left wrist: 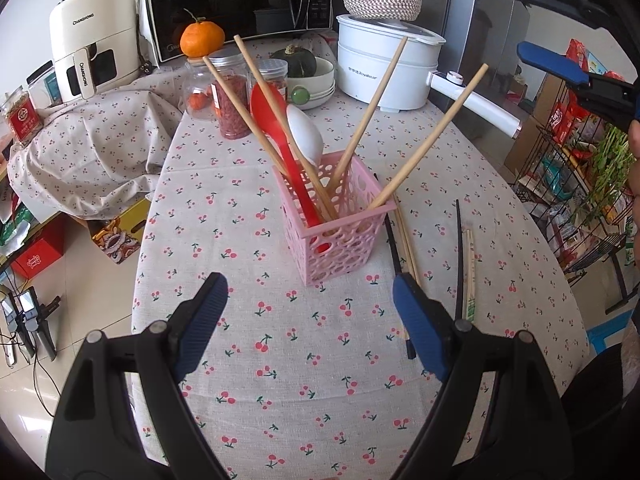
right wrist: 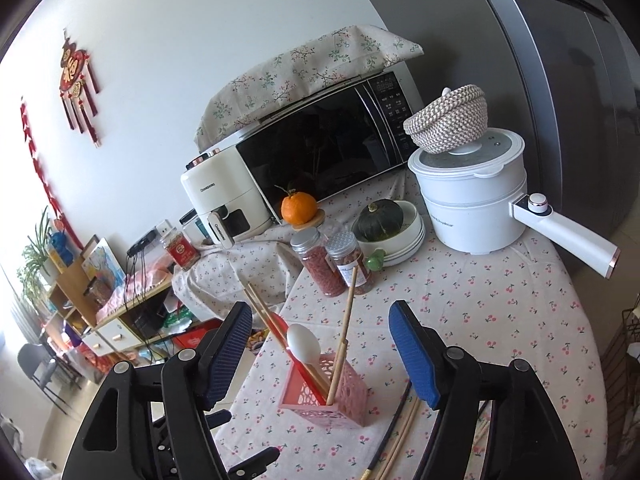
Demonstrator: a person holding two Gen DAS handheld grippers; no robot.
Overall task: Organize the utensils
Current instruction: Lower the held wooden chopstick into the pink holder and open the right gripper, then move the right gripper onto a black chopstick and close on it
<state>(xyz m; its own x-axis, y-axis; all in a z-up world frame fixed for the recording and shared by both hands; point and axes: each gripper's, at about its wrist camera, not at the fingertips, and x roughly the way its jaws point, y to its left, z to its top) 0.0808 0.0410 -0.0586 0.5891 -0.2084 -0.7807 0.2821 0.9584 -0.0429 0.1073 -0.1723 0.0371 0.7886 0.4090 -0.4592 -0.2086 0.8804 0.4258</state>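
Pink utensil basket [left wrist: 336, 216] sits mid-table w/ wooden chopsticks [left wrist: 372, 108], red spoon [left wrist: 280, 128], white spoon [left wrist: 306, 132]. Loose chopsticks [left wrist: 466, 264] lie beside it toward table's right edge. Left gripper [left wrist: 310, 320] & right gripper [right wrist: 320, 344]: jaws wide apart, holding nothing.

Pink basket [left wrist: 340, 232] between spread fingers [left wrist: 202, 326]

The desk [left wrist: 304, 400] wears a pale cloth printed with red cherries. Near its middle stands a pink basket [left wrist: 340, 232], and just beside it loose chopsticks [left wrist: 404, 236] lie flat on the cloth. Toward the back sit two jars [left wrist: 232, 96], a stack of bowls [left wrist: 320, 84], a white cooking pot [left wrist: 384, 68] and a microwave [left wrist: 240, 0].
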